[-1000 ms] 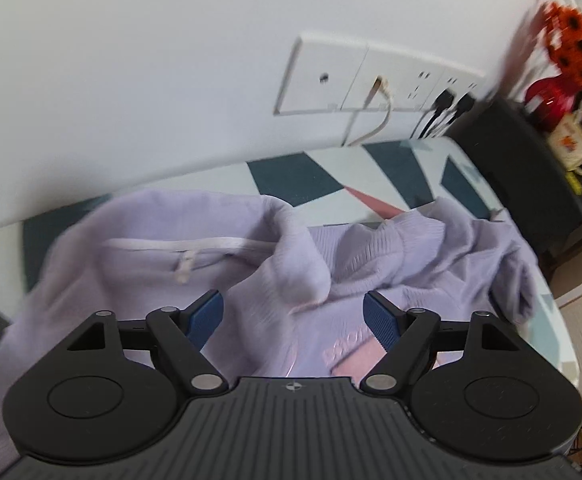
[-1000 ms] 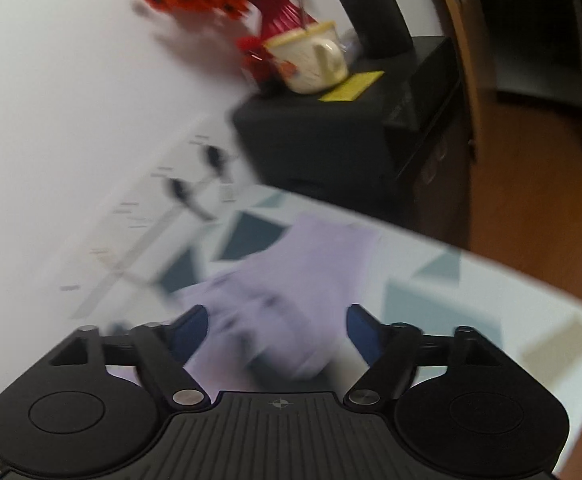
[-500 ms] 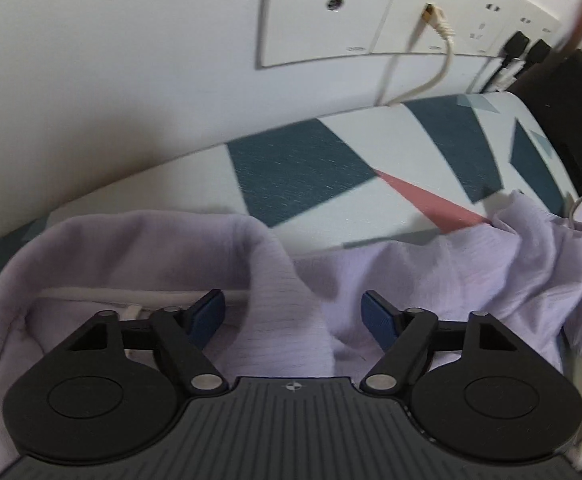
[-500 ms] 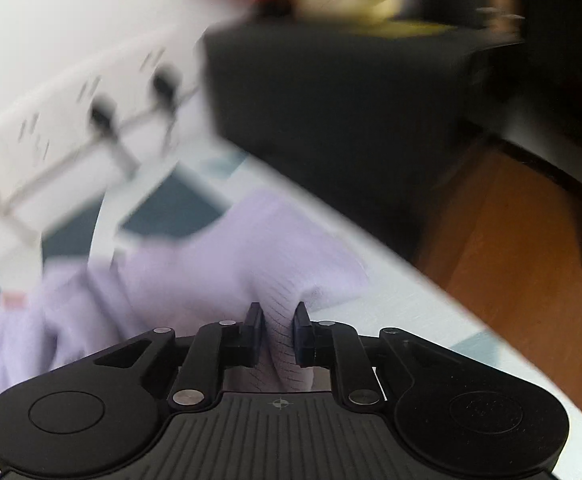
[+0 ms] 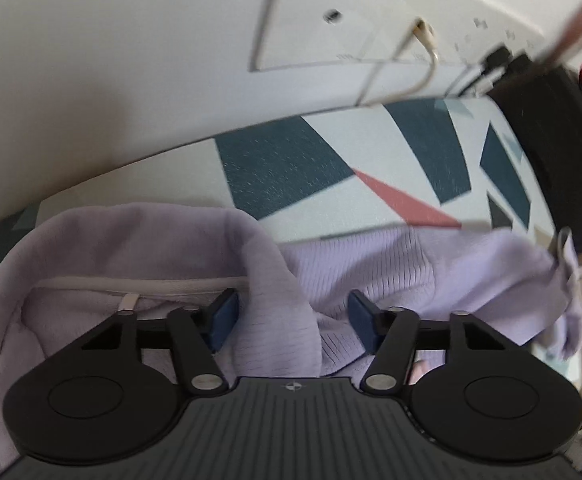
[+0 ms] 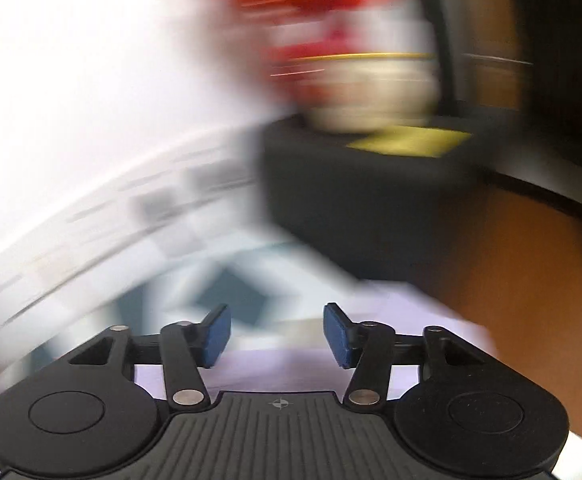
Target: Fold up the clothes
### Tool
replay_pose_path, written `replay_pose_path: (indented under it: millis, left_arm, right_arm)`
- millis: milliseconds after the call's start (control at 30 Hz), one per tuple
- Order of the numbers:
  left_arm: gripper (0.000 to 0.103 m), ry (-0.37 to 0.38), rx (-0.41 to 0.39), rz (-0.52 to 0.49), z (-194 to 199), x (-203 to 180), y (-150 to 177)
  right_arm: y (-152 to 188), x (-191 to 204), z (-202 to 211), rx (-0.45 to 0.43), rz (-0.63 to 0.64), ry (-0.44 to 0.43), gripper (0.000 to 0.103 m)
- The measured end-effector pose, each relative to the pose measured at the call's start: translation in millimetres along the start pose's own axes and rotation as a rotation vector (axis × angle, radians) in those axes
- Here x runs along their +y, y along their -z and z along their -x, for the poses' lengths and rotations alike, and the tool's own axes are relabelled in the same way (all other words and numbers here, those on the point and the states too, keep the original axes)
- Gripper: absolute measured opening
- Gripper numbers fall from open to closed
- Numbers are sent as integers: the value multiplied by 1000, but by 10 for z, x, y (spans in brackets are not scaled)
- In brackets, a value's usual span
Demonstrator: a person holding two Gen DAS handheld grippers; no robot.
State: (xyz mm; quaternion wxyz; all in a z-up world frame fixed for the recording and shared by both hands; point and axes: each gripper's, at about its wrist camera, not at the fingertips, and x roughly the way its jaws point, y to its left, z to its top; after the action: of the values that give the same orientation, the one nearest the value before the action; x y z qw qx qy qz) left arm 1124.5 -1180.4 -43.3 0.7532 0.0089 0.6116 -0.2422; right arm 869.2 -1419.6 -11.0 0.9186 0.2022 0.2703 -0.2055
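A lilac knitted garment lies crumpled on the patterned table, its collar with a white inner band at the left. My left gripper is open, low over the garment, with a raised fold of the collar between its blue fingers, not clamped. My right gripper is open and empty. It hovers over a lilac edge of the garment near the table's right end. The right wrist view is heavily motion-blurred.
A white wall with socket plates and plugged cables runs along the table's far edge. A black cabinet stands past the table's right end, with a cream mug and red flowers on top. Wooden floor lies to the right.
My right gripper was shut on the garment half a second ago; it has opened, let go and swung away fast. My left gripper stayed open and shifted only slightly over the collar.
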Motion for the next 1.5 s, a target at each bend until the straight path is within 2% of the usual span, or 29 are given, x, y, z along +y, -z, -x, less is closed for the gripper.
replay_pose_path:
  millis: [33,133,233,333,400,433,467,500,533,567,667,800,867,1067,1167,1233,1267,1300,1333,1400,1467,1500]
  left_arm:
    - [43,12,4,8,5,29,-4]
    - [40,46,18,31,19,117,-14]
    - [41,73,39,38,22,174,-6]
    - [45,78,52,29,21,200,24]
    - [45,82,55,40,4,230,42]
    - [45,87,51,44,-8,239,55]
    - [45,89,47,46,-20,247,67]
    - [39,84,36,47,-25,252,80]
    - [25,78,17,48,-18,255,93]
    - [21,72,-2,49,-11,258,105]
    - [16,82,-100,71,104,273,118]
    - [14,114,-310,123,368,343,50]
    - [14,92,-321,118,259,315,19]
    - [15,-9,-312,62,-134,205,43]
    - [15,-30,-324,45,-174,224,53]
    - [17,-74,-325,22,-185,246,72]
    - [20,-88,-323,20,-179,240,94]
    - [28,-113,-326,20,-169,229,101]
    - [46,-139,-329,20,-160,218,107]
    - [62,-174,-359,-1,-66,188,142]
    - [62,-194,-402,-34,79,151,188]
    - [62,-188,-418,-55,173,120,207]
  right_arm:
    - [-14,199,-112,41,72,-119,52]
    - [120,795,-459,119,317,-357,54]
    - [358,1249,-724,159,589,-447,60]
    - [483,1424,-936,213,701,-482,58]
    - [498,1422,-1072,259,713,-489,45]
    - [507,1402,-1103,277,708,-494,30]
    - [496,1380,-1139,291,694,-501,22]
    - [469,1366,-1155,299,675,-509,20]
    - [441,1352,-1168,307,656,-517,16]
    - [443,1343,-1162,307,645,-519,10]
    - [376,1293,-1110,286,616,-517,4]
    - [133,1191,-1028,145,503,-474,2]
    - [17,1169,-1068,94,433,-449,2]
    - [111,1395,-1488,110,528,-331,1]
    - [147,1445,-1667,129,548,-304,1]
    - [159,1436,-1748,116,561,-249,0]
    - [146,1414,-1798,113,555,-231,0]
    - [106,1356,-1808,128,511,-247,0]
    - [66,1296,-1817,145,464,-265,0]
    - [-24,1121,-1658,133,381,-306,2]
    - [-97,911,-1438,121,329,-344,19]
    - [-127,793,-1317,116,310,-363,23]
